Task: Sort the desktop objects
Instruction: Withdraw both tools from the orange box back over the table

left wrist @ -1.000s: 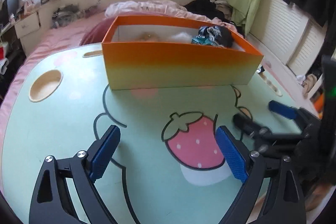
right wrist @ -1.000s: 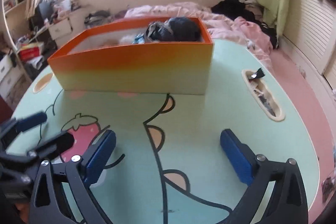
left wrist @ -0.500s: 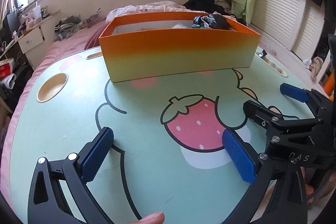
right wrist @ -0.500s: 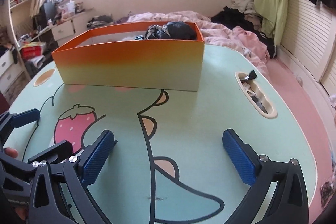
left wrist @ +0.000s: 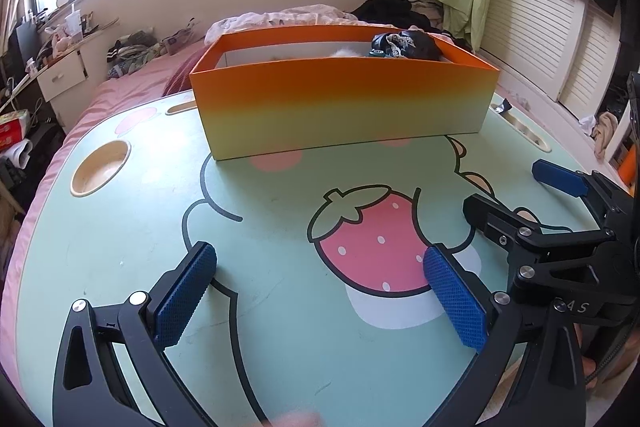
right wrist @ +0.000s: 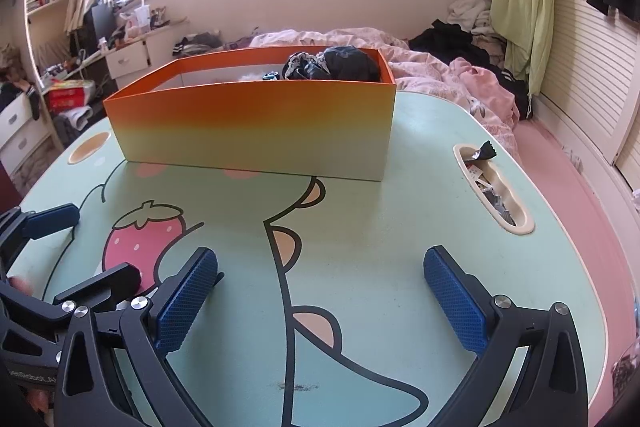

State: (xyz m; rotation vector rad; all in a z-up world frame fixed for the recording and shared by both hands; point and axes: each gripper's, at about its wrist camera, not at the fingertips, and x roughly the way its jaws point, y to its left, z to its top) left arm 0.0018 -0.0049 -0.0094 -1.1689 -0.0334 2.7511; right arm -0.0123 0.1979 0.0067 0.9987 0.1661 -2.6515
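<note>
Both grippers have drawn back from the box (left wrist: 344, 107) over the last second, so it now sits farther off in each view and more of the printed tabletop (left wrist: 280, 307) shows in front of it. The left gripper (left wrist: 320, 295) hangs just above the tabletop with its blue pads (left wrist: 182, 297) spread wide and nothing between them, the strawberry print (left wrist: 368, 247) lying under the gap. The right gripper (right wrist: 320, 295) hovers beside it on the right, jaws equally wide and empty, and also appears at the right edge of the left view (left wrist: 560, 219).

The orange-to-yellow box stands upright at the far side of the tabletop, its long wall facing the cameras. A dark bundle of cloth (right wrist: 332, 65) with a lace edge rests inside at the right end, rising a little above the rim, with a small teal thing (right wrist: 272, 75) just beside it; what else lies in the box cannot be made out.

A round cup recess (left wrist: 100, 167) is sunk into the tabletop at the left, and a long slot (right wrist: 494, 191) at the right holds small wrappers. Behind the tabletop is a bed (right wrist: 440, 75) with pink bedding and heaped clothes.
</note>
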